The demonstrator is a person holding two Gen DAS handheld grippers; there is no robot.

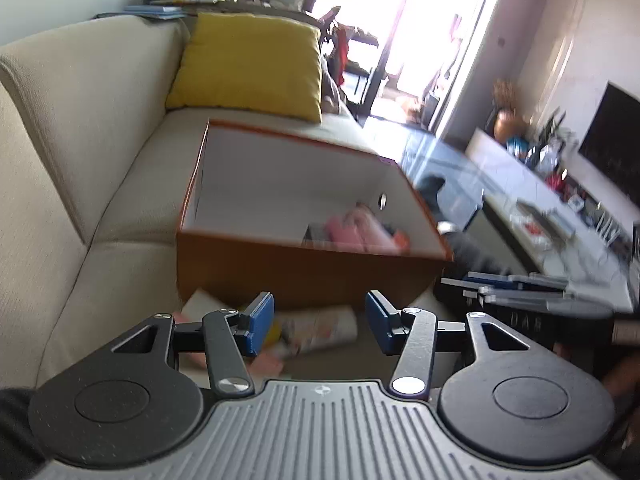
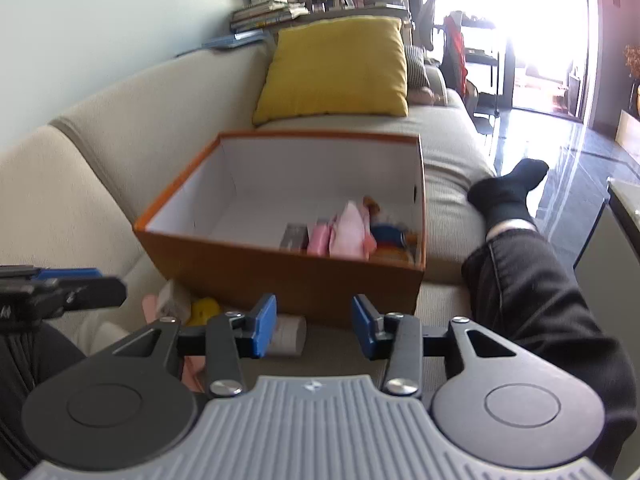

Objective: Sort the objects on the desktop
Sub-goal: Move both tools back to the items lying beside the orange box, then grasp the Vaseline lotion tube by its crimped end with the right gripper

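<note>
Both tools hang over the sofa, just short of the orange box on the cushion ahead. The left tool stands wide with nothing between its blue pads; below and just beyond it lies a rolled paper packet against the box's near wall, with a yellow item beside it. The right tool gapes partway, empty too. Inside the box, at its right end, sit pink packets and other small bits.
</note>
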